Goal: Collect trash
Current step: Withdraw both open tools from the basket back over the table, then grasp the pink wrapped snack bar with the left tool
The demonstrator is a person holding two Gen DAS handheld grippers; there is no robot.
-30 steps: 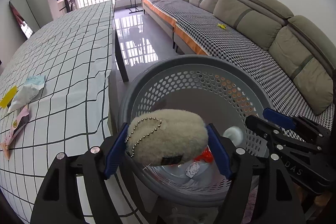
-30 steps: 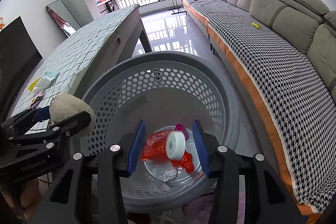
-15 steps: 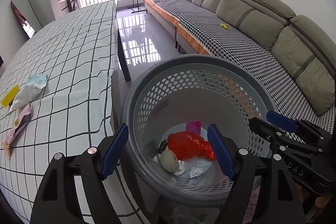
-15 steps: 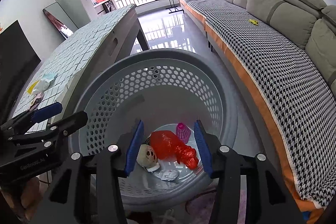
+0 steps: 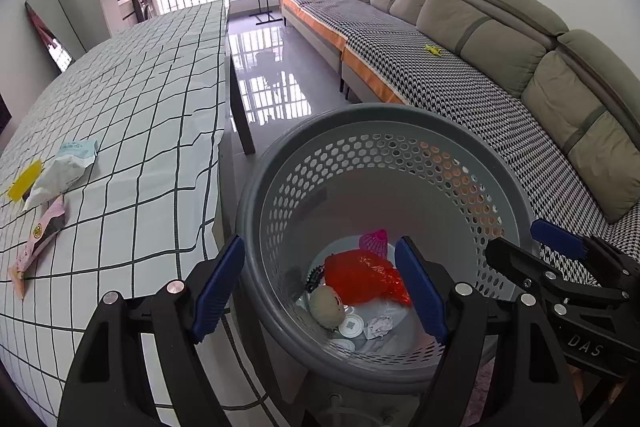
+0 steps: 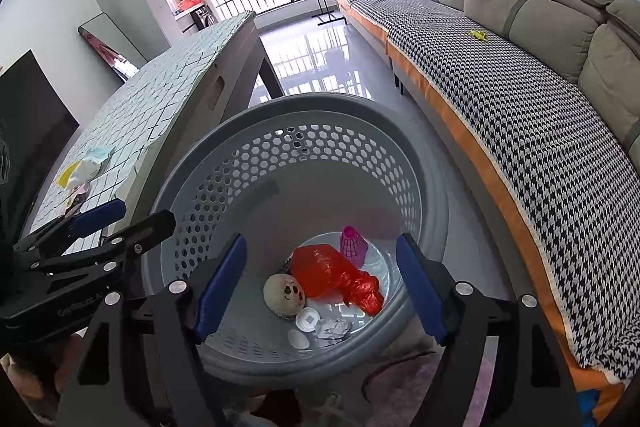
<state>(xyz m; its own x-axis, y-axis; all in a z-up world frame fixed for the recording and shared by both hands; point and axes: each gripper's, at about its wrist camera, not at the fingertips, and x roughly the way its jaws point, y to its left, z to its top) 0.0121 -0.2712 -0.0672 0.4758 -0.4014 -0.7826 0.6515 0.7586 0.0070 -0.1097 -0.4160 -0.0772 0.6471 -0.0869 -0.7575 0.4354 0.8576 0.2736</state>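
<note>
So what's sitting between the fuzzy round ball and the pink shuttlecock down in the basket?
The crumpled red plastic bag lies between the fuzzy ball and the pink shuttlecock on the basket floor; the right wrist view shows it best.

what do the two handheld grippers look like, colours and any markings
Both match: the left gripper and right gripper have matte black angular frames with round silver bolt heads and long blue pads on the finger insides. Pale lettering marks each body's side, only partly readable. No cables or sleeves are visible.
</note>
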